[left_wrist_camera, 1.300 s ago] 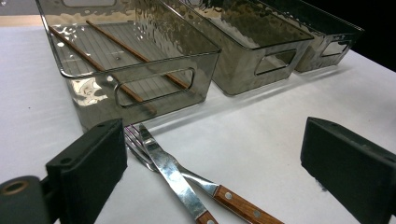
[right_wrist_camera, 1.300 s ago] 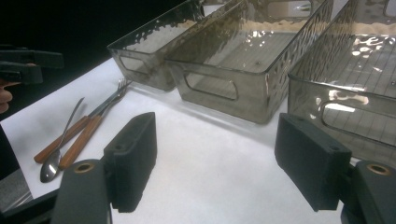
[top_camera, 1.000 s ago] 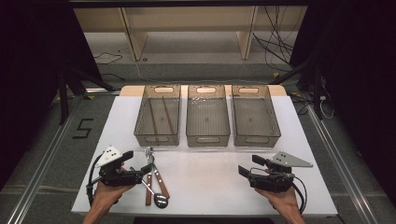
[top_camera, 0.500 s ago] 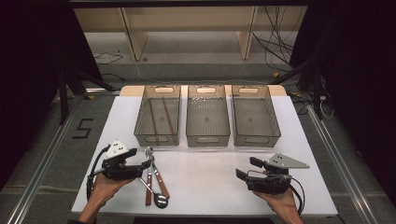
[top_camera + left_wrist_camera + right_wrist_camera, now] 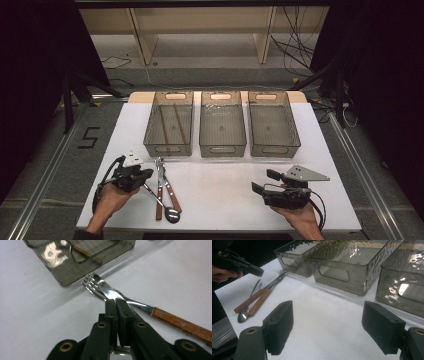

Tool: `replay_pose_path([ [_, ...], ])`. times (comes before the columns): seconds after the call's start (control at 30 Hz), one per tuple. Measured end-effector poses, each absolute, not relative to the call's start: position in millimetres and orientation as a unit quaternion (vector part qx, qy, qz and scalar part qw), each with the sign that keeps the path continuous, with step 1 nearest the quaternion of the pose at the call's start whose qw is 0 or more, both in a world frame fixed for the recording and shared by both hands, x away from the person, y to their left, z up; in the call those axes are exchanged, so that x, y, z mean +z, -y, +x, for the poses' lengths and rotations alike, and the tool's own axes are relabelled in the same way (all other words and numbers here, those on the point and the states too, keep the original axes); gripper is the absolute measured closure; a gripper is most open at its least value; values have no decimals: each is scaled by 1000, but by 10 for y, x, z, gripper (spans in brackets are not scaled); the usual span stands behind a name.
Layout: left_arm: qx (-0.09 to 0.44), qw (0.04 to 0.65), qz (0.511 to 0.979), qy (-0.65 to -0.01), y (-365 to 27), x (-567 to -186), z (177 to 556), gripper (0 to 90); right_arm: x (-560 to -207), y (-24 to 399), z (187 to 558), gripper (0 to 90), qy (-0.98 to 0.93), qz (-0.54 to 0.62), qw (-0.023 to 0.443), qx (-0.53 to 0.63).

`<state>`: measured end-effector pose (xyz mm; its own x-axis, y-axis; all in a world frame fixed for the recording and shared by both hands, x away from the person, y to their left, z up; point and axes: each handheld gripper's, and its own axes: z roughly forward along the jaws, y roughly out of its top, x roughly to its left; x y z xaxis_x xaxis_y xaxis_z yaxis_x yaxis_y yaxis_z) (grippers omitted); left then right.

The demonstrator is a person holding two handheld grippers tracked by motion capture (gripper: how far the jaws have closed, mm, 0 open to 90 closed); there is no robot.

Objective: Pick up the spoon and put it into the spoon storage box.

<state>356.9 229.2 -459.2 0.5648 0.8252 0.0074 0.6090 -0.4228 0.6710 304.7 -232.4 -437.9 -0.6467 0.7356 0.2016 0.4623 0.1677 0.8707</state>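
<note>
At the lower left of the high view, the left gripper (image 5: 143, 179) has just been closing its jaws, and in its own view they now pinch the thin metal handle of the spoon (image 5: 161, 199), just behind the fork (image 5: 96, 286) and knife (image 5: 155, 311). That likely means the spoon is ready to lift toward 1 of the 3 bins (image 5: 169, 122). The right gripper (image 5: 328, 327) rests at the lower right, jaws wide apart, holding nothing.
</note>
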Motion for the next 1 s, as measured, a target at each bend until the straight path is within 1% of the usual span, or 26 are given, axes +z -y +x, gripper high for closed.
replay_pose_path([
  [0.3, 145, 261, 855, -423, -2266, -4734, 3605, 884, -4377, 2335, 3043, 263, -753, 397, 134, 507],
  [0.53, 131, 231, 870, -415, -2277, -4765, 3599, 883, -4373, 2336, 3037, 264, -752, 398, 133, 508],
  [1.0, 113, 219, 876, -416, -2412, -4742, 3392, 881, -4372, 2330, 3031, 264, -753, 399, 133, 506],
])
